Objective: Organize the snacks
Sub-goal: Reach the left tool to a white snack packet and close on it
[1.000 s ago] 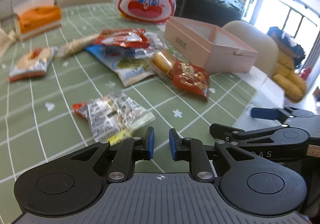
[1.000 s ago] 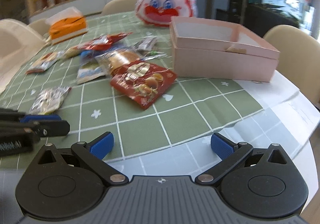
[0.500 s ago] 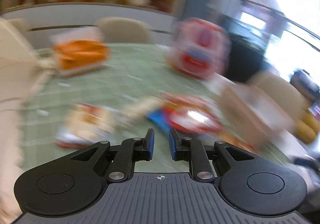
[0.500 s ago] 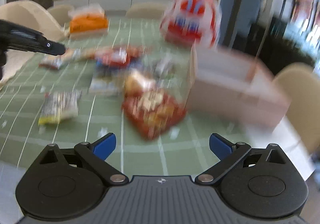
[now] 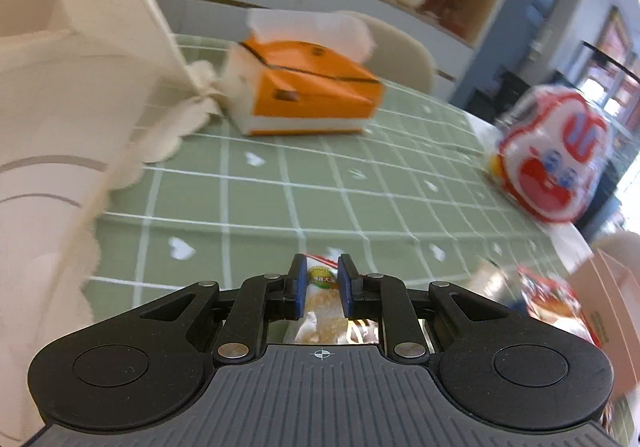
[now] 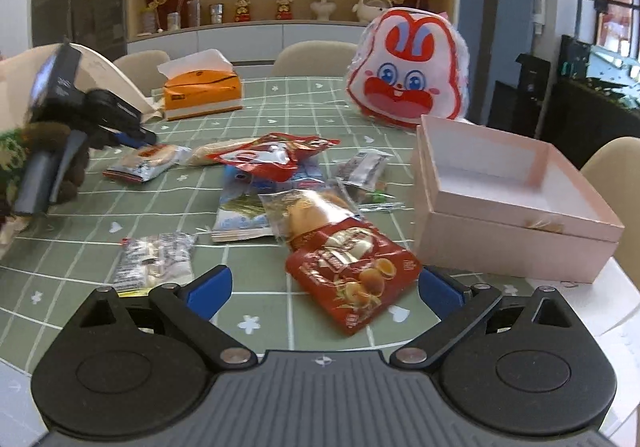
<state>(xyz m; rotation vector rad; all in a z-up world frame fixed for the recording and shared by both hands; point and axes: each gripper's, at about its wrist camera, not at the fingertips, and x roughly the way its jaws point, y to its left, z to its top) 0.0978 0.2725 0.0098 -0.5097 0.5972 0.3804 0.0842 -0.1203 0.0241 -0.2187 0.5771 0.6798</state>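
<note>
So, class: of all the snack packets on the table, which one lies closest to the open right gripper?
The red pastry packet: it lies right between the right gripper's spread fingers, while the other packets sit further off.

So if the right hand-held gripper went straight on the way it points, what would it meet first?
Probably the glossy red snack packet lying flat between the open right hand-held gripper fingers' line, ahead of the pink cardboard box; depth is uncertain.

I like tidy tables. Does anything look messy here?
Yes. The snack packets lie scattered and overlapping on the green tablecloth, while the pink box beside them sits open and nearly empty.
</note>
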